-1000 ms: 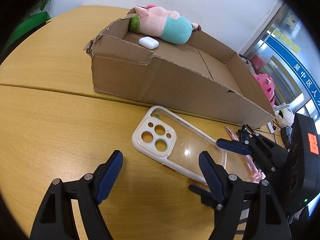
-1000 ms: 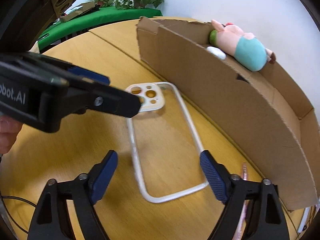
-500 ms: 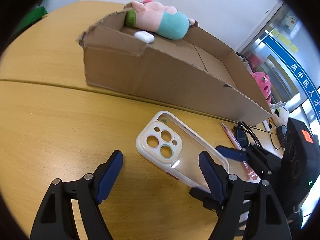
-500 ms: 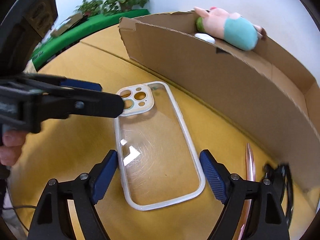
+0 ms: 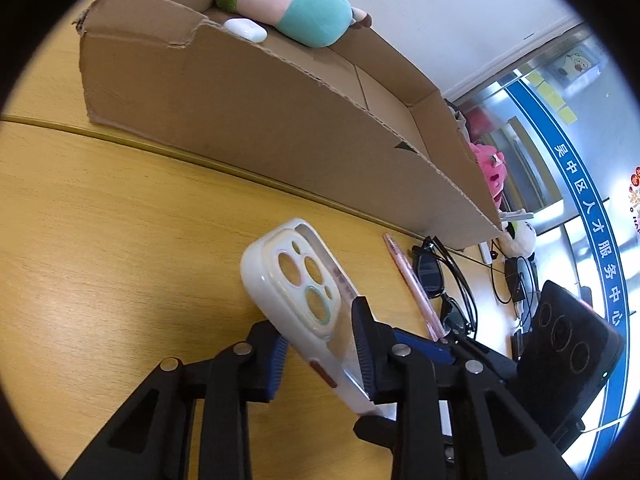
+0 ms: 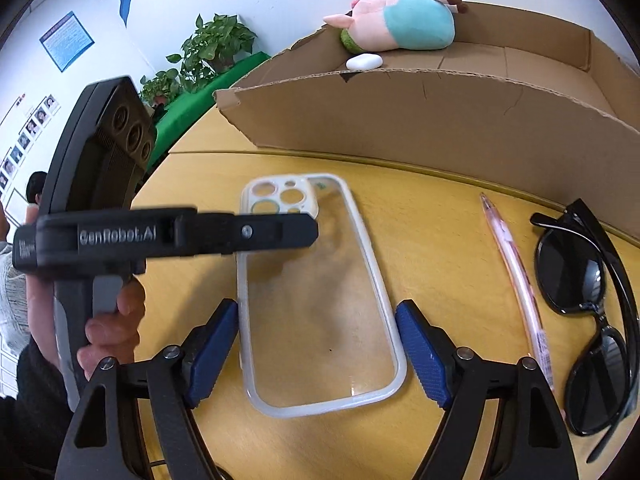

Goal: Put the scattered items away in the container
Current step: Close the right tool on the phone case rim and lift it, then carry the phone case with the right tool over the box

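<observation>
Left gripper (image 5: pixel 320 352) just closed, now pinching the phone case (image 5: pixel 298 288) by its long edges near the camera cutouts, on the table (image 5: pixel 100 240) in front of the box (image 5: pixel 260 92). Right gripper (image 6: pixel 316 350) spread wide around its near end. Probably light, thin, bendy, slick: best held across the rim.

Place: an office or public service hall
Walls: white, with a framed blue notice (image 6: pixel 67 40) and a row of staff photos (image 6: pixel 24 136)
Signs: blue band with Chinese lettering (image 5: pixel 592 216) on glass partitions, yellow sticky notes (image 5: pixel 554 98) above
Greenery: potted plants (image 6: pixel 208 56) on a green ledge
Furniture: round wooden worktop (image 5: pixel 100 232)
</observation>
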### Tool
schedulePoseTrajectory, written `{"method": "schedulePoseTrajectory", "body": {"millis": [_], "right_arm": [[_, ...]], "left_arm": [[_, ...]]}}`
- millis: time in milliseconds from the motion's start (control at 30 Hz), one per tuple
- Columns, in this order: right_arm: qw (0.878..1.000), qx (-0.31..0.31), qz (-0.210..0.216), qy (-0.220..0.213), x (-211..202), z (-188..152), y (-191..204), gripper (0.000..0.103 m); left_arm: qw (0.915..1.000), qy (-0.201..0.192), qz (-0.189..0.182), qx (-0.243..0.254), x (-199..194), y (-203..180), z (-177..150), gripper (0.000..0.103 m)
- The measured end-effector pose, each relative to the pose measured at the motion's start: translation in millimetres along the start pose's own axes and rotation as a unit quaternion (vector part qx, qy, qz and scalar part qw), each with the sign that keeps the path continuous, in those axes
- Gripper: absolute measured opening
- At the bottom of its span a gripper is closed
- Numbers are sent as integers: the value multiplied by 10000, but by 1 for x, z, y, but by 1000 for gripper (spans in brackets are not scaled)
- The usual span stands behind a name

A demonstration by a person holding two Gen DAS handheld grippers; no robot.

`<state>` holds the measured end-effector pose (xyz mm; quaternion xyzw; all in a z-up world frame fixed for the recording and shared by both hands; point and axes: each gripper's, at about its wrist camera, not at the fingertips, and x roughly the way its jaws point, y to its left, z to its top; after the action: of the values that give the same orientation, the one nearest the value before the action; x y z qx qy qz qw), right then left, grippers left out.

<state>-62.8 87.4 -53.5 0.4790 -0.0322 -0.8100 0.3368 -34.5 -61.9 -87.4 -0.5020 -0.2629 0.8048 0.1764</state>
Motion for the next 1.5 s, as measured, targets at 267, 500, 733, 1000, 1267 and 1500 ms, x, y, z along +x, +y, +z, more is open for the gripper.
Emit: {"method": "schedulePoseTrajectory", "body": {"millis": [267, 500, 733, 1000, 1267, 1500], "right_arm": [[9963, -564, -629, -178, -12, -13, 17, 87], [9786, -1238, -1419, -827, -45, -30, 47, 50], [9764, -1049, -1601, -996, -52, -36, 44, 20], [9714, -932, -1657, -1420, -80, -14, 42, 20], [9674, -745, -1643, -1776, -115, 44, 32, 20], [9643, -551, -1644, -2002, -134, 110, 13, 20]], "left_arm": [[9982, -193, 360, 450, -17, -44, 1, 15], [9965, -342, 671, 354, -20, -77, 0, 13], [9964, -377, 594, 471, -20, -101, 0, 11], [9921, -625, 584, 915, -40, -144, 22, 11], [9825, -856, 656, 1516, -62, -194, 76, 11], [9757, -907, 745, 1852, -66, -223, 134, 11]]}}
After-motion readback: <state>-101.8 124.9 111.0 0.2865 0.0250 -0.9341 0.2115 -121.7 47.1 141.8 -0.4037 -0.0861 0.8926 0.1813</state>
